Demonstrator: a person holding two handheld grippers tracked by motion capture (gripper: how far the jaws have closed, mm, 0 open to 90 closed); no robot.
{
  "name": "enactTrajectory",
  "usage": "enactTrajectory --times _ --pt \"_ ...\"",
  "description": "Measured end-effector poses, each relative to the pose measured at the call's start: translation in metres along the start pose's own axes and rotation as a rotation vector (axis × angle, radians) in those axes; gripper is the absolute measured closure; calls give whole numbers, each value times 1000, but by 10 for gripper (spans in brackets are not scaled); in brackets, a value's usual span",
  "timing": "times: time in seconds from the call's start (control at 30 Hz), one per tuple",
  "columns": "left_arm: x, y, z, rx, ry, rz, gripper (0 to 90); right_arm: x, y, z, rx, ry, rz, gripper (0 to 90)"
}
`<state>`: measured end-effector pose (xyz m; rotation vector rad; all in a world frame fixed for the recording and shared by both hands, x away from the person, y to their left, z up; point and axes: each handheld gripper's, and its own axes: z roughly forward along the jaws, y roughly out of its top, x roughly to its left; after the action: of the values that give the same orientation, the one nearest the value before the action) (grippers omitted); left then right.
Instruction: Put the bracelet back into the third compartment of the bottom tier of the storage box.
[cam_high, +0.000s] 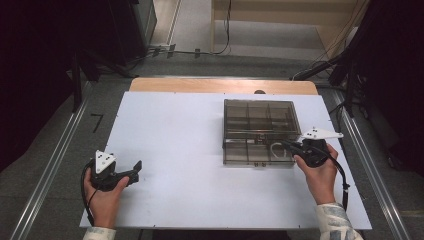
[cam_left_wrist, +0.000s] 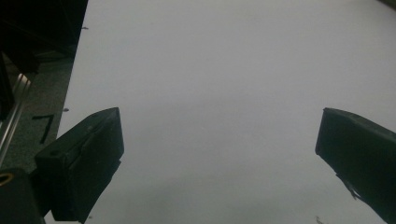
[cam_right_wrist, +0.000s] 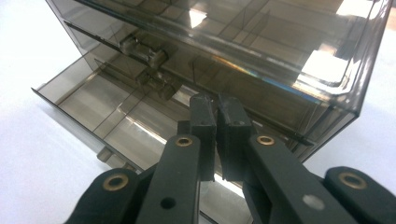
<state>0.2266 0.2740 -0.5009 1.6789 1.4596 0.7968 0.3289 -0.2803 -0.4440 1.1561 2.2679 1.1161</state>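
Lying flat on the white desk (cam_high: 190, 150), a smoky transparent organizer box (cam_high: 260, 131) is seen right of centre, its far edge close to the desk's back edge and its lid raised above a divided tray. Dividers are seen through the lid (cam_right_wrist: 243, 32), and 2 latch pieces (cam_right_wrist: 147, 51) are seen at the front of the lid in the right gripper view.

The right tongs (cam_high: 292, 146) are held by the right hand (cam_high: 320, 172) at the box's near right corner. In the right gripper view, the right tongs (cam_right_wrist: 217, 109) are drawn narrow, their pads nearly touching, poked into the gap between lid and tray; whether anything is pinched there cannot be told.

The left tongs (cam_high: 136, 170) are held by the left hand (cam_high: 102, 192) low over the desk near its left front corner, well apart from the box. Their jaws are spread wide in the left gripper view, with bare desk between them.

A broad stretch of bare desk is left open between the 2 hands. A metal rail (cam_high: 55, 160) is seen along the floor beside the desk's left edge. No readable writing can be made out.
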Motion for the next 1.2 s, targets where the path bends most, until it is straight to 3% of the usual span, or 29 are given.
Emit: enactTrajectory --times 0.9,1.2 --pt "0 0 0 2 2 2 16 -15 -19 10 89 -72 34 837" --pt "0 0 0 2 2 1 16 -16 -22 10 88 -72 46 815"
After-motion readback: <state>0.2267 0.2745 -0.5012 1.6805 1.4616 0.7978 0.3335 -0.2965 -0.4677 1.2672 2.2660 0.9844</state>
